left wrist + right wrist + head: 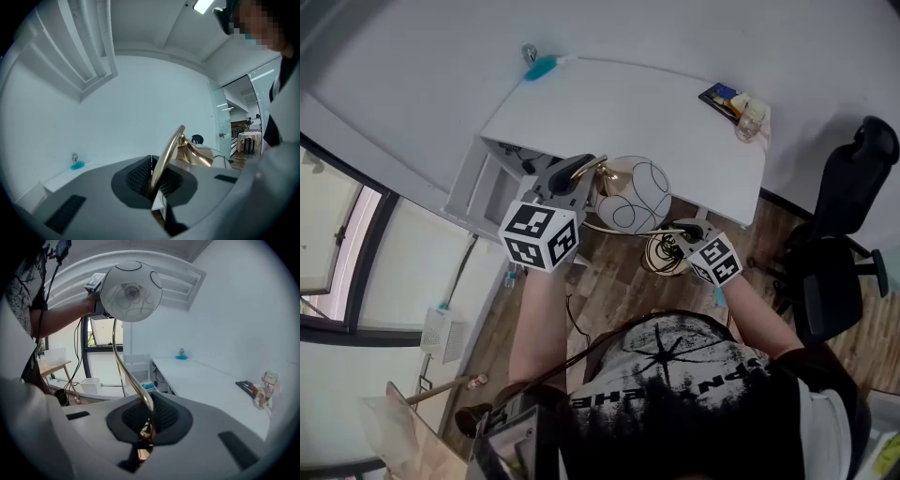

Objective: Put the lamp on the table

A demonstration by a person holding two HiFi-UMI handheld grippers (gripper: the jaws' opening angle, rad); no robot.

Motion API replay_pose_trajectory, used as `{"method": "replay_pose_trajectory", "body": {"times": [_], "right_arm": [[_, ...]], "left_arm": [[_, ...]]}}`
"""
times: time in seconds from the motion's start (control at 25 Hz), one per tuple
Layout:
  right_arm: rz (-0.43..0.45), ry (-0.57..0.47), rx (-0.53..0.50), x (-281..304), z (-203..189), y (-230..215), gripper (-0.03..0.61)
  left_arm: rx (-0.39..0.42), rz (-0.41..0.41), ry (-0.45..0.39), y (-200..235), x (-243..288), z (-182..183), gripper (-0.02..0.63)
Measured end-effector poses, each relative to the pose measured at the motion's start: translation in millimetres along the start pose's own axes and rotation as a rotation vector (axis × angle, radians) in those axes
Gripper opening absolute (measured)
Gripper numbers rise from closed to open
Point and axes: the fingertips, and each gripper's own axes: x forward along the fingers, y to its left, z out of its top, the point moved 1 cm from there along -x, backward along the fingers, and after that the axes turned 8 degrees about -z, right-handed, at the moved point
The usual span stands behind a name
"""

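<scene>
Brass-stemmed lamp (633, 195) clamped in both sets of closed fingers: left fingers (138, 176) high on stem, right fingers (166, 416) low. Held in air, just before table (656, 103) edge.

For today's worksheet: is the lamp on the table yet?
No: left tool and right tool hold the lamp aloft near the table.

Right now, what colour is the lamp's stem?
Shiny gold stem, best seen in the right gripper view.

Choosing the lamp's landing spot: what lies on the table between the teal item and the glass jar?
Only a dark flat item beside the glass jar; the table is otherwise bare, per the head view.
</scene>
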Motion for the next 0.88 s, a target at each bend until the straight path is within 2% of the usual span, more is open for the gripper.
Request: {"method": "replay_pose_trajectory", "body": {"times": [0.48,0.88], "right_arm": [[0.029,-0.029,0.030,28,11,-22,0.018],[-0.002,-0.014,0.055,59,16,-35,0.018]], "left_arm": [[0.047,0.017,0.024,22,29,11,0.017],[0.049,-0.023,0.028,57,51,6,0.017]]}}
